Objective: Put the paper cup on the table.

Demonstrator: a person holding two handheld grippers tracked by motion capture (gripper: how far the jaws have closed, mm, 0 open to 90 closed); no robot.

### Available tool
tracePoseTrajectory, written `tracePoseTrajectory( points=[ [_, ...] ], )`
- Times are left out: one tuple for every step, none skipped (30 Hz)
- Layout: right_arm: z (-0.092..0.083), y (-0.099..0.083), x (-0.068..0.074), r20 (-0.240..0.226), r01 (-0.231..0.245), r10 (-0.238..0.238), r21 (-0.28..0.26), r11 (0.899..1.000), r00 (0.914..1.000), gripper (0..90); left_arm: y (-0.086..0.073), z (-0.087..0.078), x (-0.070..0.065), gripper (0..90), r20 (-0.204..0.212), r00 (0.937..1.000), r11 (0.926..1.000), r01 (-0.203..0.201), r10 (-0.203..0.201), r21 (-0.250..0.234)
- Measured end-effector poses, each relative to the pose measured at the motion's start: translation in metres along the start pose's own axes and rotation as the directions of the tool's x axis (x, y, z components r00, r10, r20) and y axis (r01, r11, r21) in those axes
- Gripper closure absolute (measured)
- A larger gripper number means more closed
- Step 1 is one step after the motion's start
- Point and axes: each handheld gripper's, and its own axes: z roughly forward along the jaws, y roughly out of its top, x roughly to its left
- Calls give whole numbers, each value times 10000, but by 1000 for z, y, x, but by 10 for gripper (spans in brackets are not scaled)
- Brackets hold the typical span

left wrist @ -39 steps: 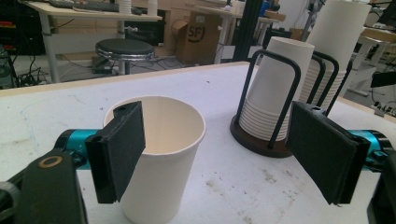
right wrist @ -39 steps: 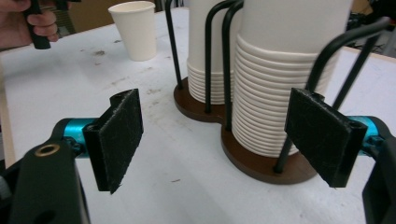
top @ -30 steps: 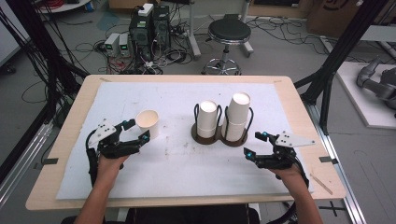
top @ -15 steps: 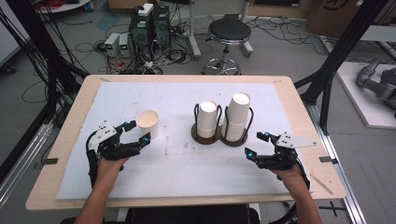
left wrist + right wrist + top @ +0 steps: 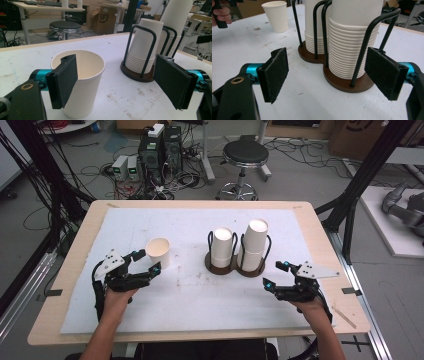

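One paper cup (image 5: 158, 250) upright beside spread-jawed left gripper (image 5: 145, 262); right gripper (image 5: 275, 275), jaws spread, empty, near cup holder (image 5: 235, 266).

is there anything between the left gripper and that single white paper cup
Nothing visible. The left gripper is open, and the lone white paper cup stands upright on the white table cover just ahead of it. In the left gripper view the cup sits by one pad, with only bare cover around it.

Your two black grippers, left gripper (image 5: 145, 261) and right gripper (image 5: 275, 274), carry grey three-cornered plates, teal joints and flat black padded jaws.
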Motion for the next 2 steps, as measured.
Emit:
tracePoseTrajectory(
  points=[
    [0, 0, 0, 3, 6, -6, 3, 10000, 10000, 199, 0, 0, 0, 200, -15, 10000, 10000, 3, -3, 6],
    [0, 0, 0, -7, -20, 20, 12, 10000, 10000, 199, 0, -1, 0, 200, -31, 10000, 10000, 27, -27, 0]
  ],
)
